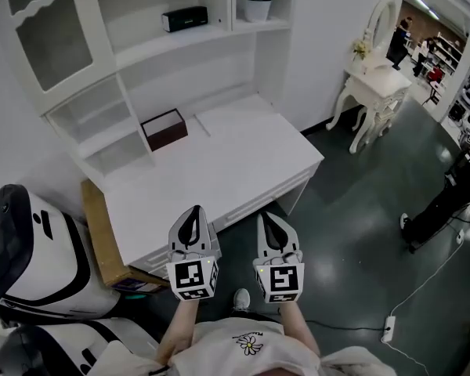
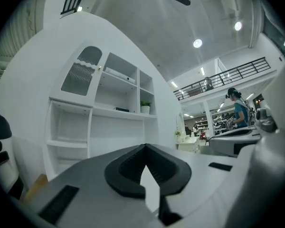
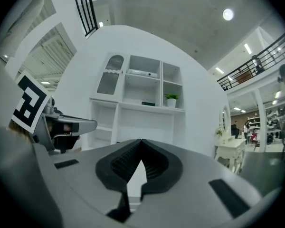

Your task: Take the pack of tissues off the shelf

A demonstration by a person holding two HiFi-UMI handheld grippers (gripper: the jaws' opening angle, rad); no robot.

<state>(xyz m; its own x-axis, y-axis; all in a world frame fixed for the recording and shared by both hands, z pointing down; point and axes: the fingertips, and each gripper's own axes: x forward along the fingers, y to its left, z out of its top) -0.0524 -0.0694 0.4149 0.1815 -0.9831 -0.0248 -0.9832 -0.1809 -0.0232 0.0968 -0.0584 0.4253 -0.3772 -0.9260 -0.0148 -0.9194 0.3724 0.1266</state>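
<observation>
The pack of tissues is a dark, flat pack lying on the upper shelf of the white hutch. It shows small in the left gripper view and in the right gripper view. My left gripper and right gripper hover side by side at the front edge of the white desk, well short of the shelf. Both point level at the hutch with their jaws shut and nothing between them.
A dark brown box stands on the desk near the hutch. A potted plant sits in the right shelf bay. A wooden board and white-and-black machines crowd the left. A white dressing table and a person are at the right.
</observation>
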